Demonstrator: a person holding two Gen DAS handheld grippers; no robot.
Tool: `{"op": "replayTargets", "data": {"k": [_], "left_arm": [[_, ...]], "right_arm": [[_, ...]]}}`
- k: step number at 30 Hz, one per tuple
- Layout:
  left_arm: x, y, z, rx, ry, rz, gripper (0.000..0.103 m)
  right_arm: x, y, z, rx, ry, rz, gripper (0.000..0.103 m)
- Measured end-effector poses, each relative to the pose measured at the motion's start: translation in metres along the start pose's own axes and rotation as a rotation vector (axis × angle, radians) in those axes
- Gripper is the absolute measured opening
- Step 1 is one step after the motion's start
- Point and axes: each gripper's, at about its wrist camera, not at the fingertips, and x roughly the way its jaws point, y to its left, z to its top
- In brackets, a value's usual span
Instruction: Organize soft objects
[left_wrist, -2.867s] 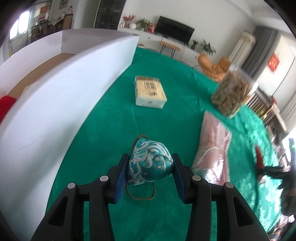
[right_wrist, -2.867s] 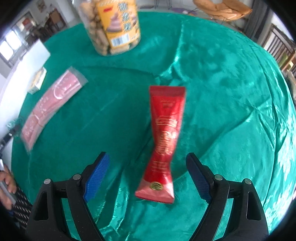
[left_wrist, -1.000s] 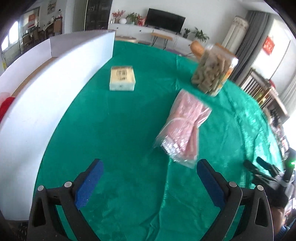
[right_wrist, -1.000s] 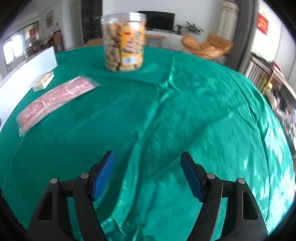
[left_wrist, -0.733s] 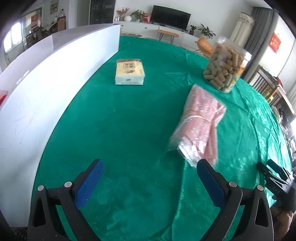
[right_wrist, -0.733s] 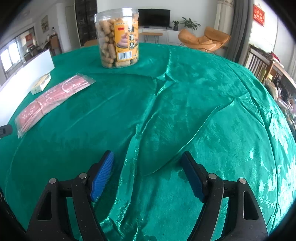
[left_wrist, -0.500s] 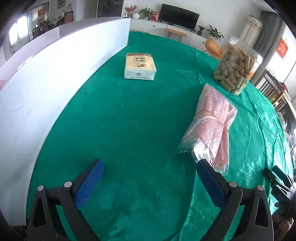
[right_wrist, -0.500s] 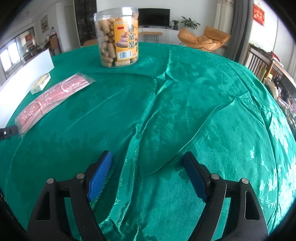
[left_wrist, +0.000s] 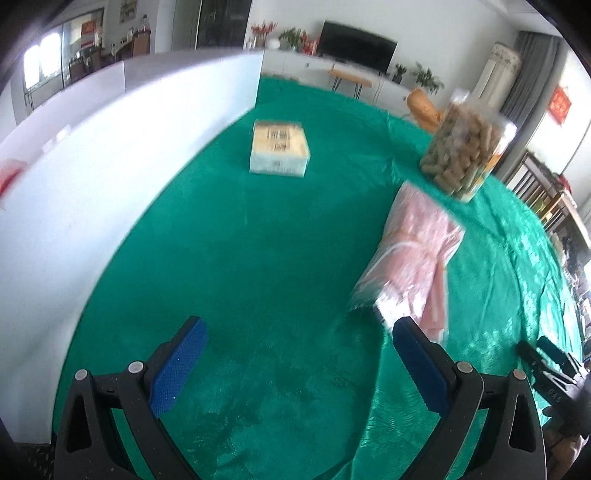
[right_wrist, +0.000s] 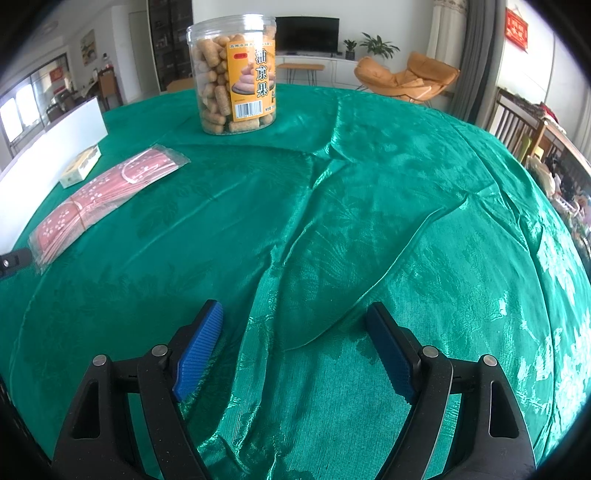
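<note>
Green satin cloth (right_wrist: 369, 206) covers the table in both wrist views. At the far left of the left wrist view stands a white board wall (left_wrist: 110, 192), with something red (left_wrist: 9, 173) just showing behind it. Next comes a small tissue pack (left_wrist: 279, 152), well apart from the wall and flat on the cloth. The left tool (left_wrist: 295, 354) hangs wide with nothing between its blue pads; about three seconds ago it was clamped on a teal patterned pouch, which is gone from view. To its right lies a pink bagged cloth bundle (left_wrist: 417, 258), its near end just beside the right pad, closer than half a second back. Beyond it stands a clear jar of snack sticks (left_wrist: 465, 147).

From the right wrist view, the right tool (right_wrist: 295, 343) is spread wide over a fold of bare cloth; the red sachet that lay between its pads earlier no longer appears.
</note>
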Motion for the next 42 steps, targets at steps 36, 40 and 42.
{"op": "replayTargets", "data": {"k": [36,40,42], "left_arm": [[-0.041,0.03,0.0,-0.14,-0.184,0.108,0.1],[-0.035,0.024,0.001,-0.121,-0.159,0.106,0.1],[-0.034,0.024,0.001,-0.123,-0.154,0.102,0.1]], "right_arm": [[0.053,0.194,0.094,-0.162,0.165,0.184,0.079],[0.05,0.147,0.084,-0.199,0.159,0.135,0.079],[0.043,0.114,0.079,-0.188,0.133,0.113,0.079]]}}
